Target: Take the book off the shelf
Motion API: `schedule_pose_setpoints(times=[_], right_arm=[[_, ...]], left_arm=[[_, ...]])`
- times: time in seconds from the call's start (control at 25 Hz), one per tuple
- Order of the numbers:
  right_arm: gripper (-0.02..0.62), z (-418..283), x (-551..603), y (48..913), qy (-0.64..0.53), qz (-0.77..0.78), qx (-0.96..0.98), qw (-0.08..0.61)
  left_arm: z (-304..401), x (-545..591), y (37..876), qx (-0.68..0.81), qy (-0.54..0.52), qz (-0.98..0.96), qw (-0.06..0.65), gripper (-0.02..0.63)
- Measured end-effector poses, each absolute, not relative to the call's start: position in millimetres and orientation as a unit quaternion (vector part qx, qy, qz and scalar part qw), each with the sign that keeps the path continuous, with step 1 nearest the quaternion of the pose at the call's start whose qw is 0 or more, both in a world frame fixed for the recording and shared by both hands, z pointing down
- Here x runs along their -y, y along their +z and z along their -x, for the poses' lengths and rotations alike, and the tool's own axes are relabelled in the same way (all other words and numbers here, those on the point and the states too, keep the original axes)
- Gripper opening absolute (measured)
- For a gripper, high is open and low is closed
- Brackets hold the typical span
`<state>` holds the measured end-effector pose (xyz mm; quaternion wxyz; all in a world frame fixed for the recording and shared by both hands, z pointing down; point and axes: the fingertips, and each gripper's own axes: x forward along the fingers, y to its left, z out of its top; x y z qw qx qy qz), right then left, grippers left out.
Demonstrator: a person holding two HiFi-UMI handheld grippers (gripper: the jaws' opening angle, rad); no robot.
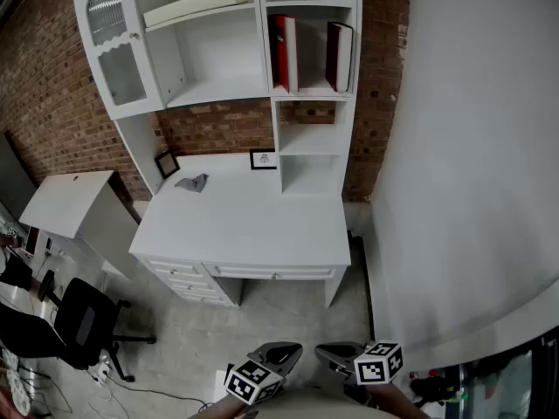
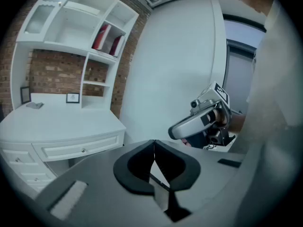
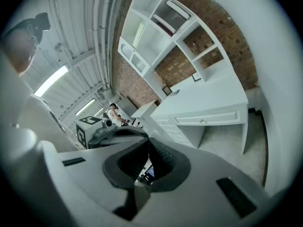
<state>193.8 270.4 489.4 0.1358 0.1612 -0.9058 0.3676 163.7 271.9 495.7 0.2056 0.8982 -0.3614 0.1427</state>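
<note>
Well, two red books stand upright in the top right bay of the shelf (image 1: 310,94). The left book (image 1: 282,52) is by the bay's left wall and the right book (image 1: 339,56) by its right wall. They are well apart, so each has free room beside it for jaws to slide in. Which one the task means I cannot tell. The shelf sits on a desk (image 1: 253,225), which puts the books high and far back. Both grippers hang low, near the person's body and well short of the desk. The left gripper (image 1: 278,354) has its jaws pressed together on nothing, and the right gripper (image 1: 337,354) is likewise closed and empty. This looks like a rest pose before the reach; the jaws must open first.
</note>
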Motion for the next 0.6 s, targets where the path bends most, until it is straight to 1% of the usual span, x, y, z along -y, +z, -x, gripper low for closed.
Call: schedule_pose_setpoints(times=[0.16, 0.32, 0.6], right_arm=[[0.006, -151.4, -268.7, 474.3, 0.363, -0.167, 0.911, 0.102], [0.006, -111.3, -279.4, 471.5, 0.353, -0.15, 0.916, 0.117], [0.005, -67.7, -272.6, 465.4, 0.332, -0.162, 0.92, 0.127]], left_arm=[[-122.7, -275.9, 501.9, 0.383, 0.132, -0.887, 0.219, 0.005], [-84.1, -272.4, 491.4, 0.396, 0.109, -0.886, 0.216, 0.005], [-39.1, -267.0, 484.0, 0.395, 0.088, -0.89, 0.212, 0.005]])
